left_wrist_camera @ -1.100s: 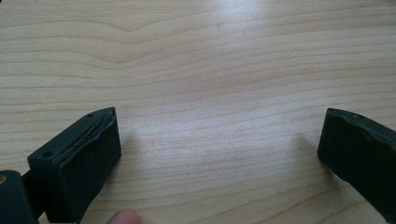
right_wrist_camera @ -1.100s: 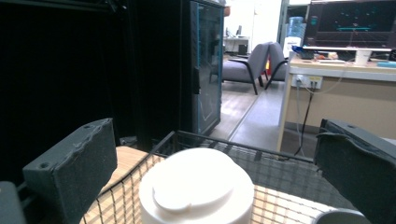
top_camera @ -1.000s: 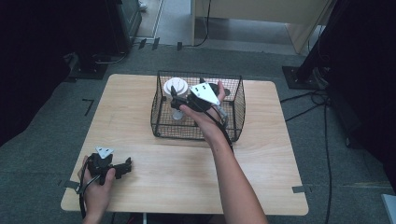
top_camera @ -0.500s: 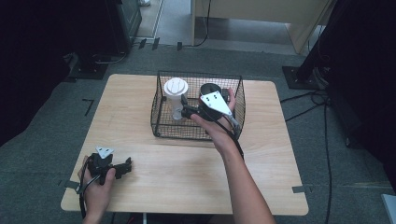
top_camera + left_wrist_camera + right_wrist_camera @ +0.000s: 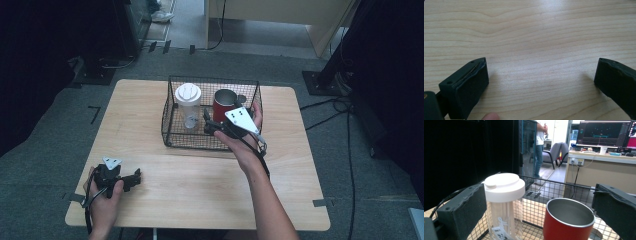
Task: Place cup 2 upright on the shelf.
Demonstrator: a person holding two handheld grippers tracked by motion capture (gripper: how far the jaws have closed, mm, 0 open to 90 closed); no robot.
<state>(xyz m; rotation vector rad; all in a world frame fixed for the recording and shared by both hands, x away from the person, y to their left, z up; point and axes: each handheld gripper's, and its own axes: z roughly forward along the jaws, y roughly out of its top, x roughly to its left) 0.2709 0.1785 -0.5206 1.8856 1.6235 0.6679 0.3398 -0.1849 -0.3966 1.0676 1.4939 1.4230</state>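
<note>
A black wire basket [image 5: 169,134] stands at the middle back of the wooden table [image 5: 200,185]. Inside it are a clear tumbler with a white lid [image 5: 188,95] and, to its right, a red metal cup [image 5: 223,104], both upright. My right gripper [image 5: 208,123] hovers over the basket's near side, open and holding nothing. In the right gripper view, the tumbler [image 5: 504,188] and the red cup [image 5: 567,220] stand ahead between the spread jaws of the right gripper [image 5: 539,202]. My left gripper [image 5: 131,180] rests at the table's near left corner. The left gripper [image 5: 541,77] is open over bare wood.
Cables [image 5: 345,107] run over the grey floor right of the table, and dark equipment [image 5: 107,35] stands at the back left. Beyond the basket rim [image 5: 574,186] the right gripper view shows a desk with monitors [image 5: 604,135], a chair and a person standing far off.
My right gripper has drawn back from above the basket's middle toward its near right side, uncovering the red cup. The left gripper has not moved.
</note>
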